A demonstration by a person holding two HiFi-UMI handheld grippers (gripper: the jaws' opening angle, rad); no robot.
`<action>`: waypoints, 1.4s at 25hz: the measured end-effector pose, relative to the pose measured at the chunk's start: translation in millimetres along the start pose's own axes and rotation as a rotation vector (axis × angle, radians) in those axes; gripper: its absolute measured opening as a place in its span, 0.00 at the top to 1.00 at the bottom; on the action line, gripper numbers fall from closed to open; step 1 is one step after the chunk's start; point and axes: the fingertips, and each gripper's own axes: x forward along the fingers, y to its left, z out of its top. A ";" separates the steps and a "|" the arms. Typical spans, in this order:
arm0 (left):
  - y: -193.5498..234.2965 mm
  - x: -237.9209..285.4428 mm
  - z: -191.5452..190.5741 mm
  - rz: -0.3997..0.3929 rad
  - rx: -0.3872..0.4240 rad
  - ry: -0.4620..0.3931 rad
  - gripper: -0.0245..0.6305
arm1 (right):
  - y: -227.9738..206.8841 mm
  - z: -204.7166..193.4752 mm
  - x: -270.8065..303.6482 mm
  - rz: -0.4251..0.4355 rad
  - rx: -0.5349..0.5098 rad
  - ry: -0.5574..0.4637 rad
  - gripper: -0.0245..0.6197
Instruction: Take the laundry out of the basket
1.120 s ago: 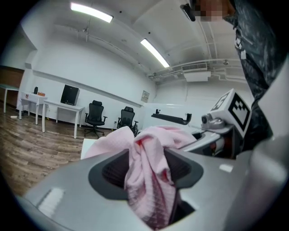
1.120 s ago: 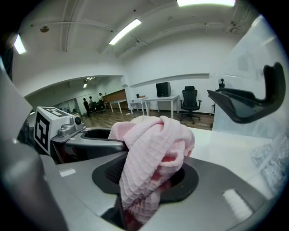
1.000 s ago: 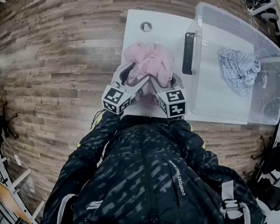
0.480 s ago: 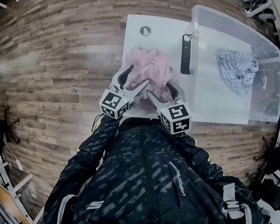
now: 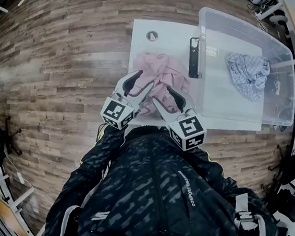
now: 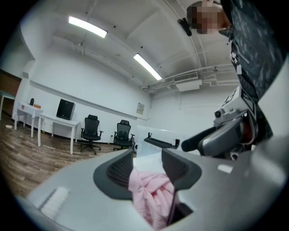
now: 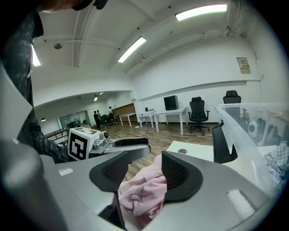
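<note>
Pink garment (image 5: pixel 162 75) bunched at near edge of table (image 5: pixel 169 37), beside clear basket (image 5: pixel 227 105) holding checked cloth (image 5: pixel 246 73); left gripper (image 5: pixel 141 83) and right gripper (image 5: pixel 163 95), jaws just closing, each pinch its folds.

Head view. The white table (image 5: pixel 169 36) fills the upper centre and upper right of the frame, and I see it standing on a wood-plank floor (image 5: pixel 65 54). Directly on its top are:
- a clear bin (image 5: pixel 227 105) covering the right part, with its black handle (image 5: pixel 192 57) turned toward the bare left part;
- a round grommet (image 5: pixel 152 35) set in the top near its upper left corner;
- a pink garment (image 5: pixel 162 79) bunched over the left part, just beside the bin.

I cannot tell whether the garment's lower edge touches the top.
</note>
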 end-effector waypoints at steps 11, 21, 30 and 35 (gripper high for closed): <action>-15.8 -13.4 78.5 -0.075 0.074 -0.063 0.95 | 16.3 72.9 -14.0 0.045 -0.128 -0.174 0.89; -36.5 -3.7 130.4 -0.127 0.004 -0.150 0.95 | 5.1 122.0 -32.0 -0.020 -0.300 -0.204 0.96; -70.1 33.8 164.5 -0.198 0.013 -0.132 0.95 | -36.3 141.6 -64.2 -0.046 -0.378 -0.171 0.96; -93.0 60.4 166.5 -0.242 0.015 -0.110 0.95 | -69.6 148.7 -77.9 -0.060 -0.420 -0.155 0.96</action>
